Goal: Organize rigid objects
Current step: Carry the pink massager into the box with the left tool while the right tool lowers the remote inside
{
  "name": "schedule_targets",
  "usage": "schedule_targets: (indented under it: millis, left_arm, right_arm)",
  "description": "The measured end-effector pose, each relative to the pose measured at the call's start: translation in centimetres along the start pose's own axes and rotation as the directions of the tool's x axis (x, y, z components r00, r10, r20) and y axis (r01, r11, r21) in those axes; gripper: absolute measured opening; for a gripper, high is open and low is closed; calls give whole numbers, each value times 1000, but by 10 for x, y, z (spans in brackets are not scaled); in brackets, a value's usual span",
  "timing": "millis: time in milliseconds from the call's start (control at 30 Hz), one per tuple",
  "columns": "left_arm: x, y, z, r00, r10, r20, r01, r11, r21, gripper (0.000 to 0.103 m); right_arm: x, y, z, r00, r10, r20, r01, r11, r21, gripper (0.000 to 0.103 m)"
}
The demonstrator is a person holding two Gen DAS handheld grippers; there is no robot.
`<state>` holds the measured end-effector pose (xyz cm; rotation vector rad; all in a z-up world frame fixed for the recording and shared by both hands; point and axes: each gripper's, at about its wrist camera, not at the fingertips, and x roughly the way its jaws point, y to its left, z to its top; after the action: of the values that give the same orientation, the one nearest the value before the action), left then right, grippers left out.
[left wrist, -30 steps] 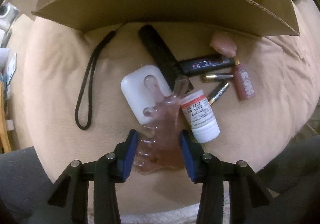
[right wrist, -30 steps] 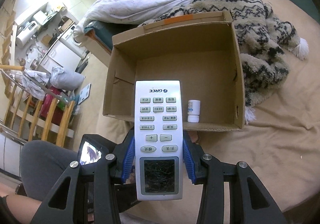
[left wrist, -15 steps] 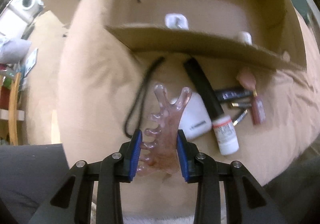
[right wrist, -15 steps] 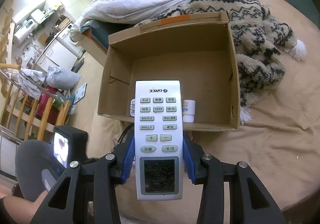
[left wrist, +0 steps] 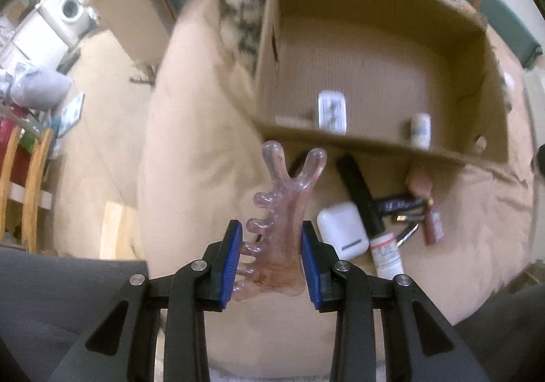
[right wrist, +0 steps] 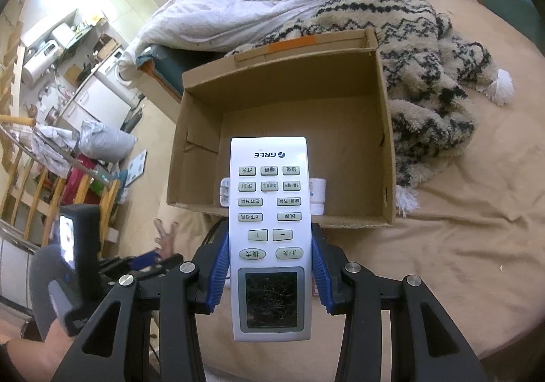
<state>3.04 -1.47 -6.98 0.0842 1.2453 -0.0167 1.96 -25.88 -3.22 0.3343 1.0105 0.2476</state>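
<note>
Two small white items already lie in the brown cardboard box (left wrist: 371,51); the left gripper (left wrist: 271,257) fingers clamp a translucent pink comb-shaped massager (left wrist: 277,228); the right gripper (right wrist: 270,271) fingers clamp a white air-conditioner remote (right wrist: 270,228); several items remain on the tan bed (left wrist: 190,150).

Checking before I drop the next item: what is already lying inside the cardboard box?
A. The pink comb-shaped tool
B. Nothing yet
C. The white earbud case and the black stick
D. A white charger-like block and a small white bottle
D: the left wrist view shows a white charger-like block and a small white bottle on the floor of the cardboard box, by its near wall.
</note>
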Motion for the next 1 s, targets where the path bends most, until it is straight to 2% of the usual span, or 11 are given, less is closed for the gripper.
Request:
schedule_targets:
  millis: [300, 533, 833, 1000]
  left_arm:
    - [-54, 17, 40, 991, -7, 136, 13, 999, -37, 31]
    - [-73, 26, 87, 976, -9, 215, 23, 998, -63, 31]
    - [-62, -6, 123, 972, -23, 233, 25, 1000, -4, 31]
    - [-33, -31, 139, 981, -27, 193, 20, 999, 37, 31]
  right_arm:
    - [-25, -1, 16, 991, -4, 137, 5, 1000, -4, 46]
    - [-23, -3, 37, 983, -15, 182, 20, 999, -28, 46]
    - [6, -12, 56, 989, -41, 144, 42, 999, -2, 46]
    - [30, -14, 72, 992, -68, 109, 69, 998, -7, 46]
